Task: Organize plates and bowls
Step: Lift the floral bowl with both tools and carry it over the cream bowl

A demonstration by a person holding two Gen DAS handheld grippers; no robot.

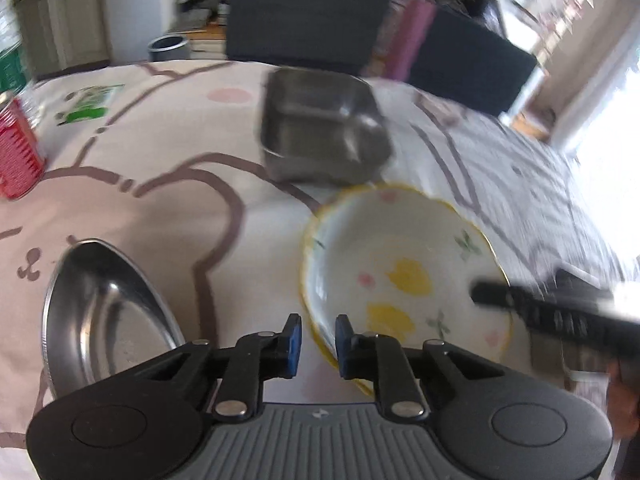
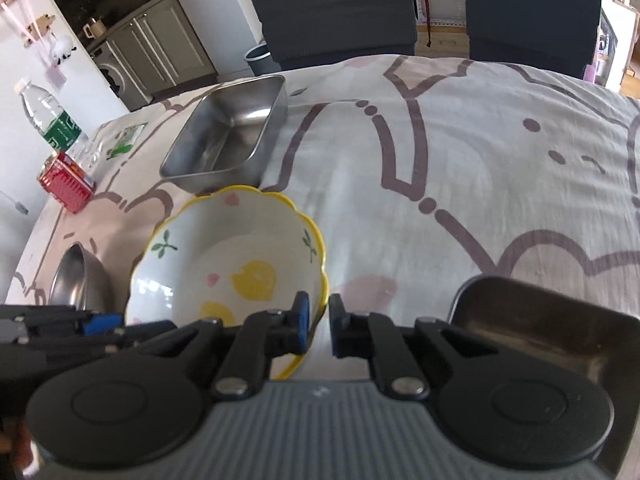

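Observation:
A white ceramic bowl (image 1: 404, 276) with a yellow scalloped rim and fruit prints sits on the table; it also shows in the right wrist view (image 2: 228, 264). My left gripper (image 1: 318, 340) is open, its jaws straddling the bowl's near-left rim. My right gripper (image 2: 318, 328) is open too, its jaws straddling the bowl's near-right rim; it shows blurred in the left wrist view (image 1: 560, 316). A round steel bowl (image 1: 100, 312) lies at the left, also in the right wrist view (image 2: 78, 280). A rectangular steel tray (image 1: 324, 124) stands behind the ceramic bowl, also in the right wrist view (image 2: 232, 136).
A second steel tray (image 2: 552, 332) lies at the near right. A red box (image 2: 66, 184) and a water bottle (image 2: 50, 120) stand at the table's left edge. Two dark chairs (image 2: 336, 8) stand behind the table, which has a cartoon-print cloth (image 2: 460, 168).

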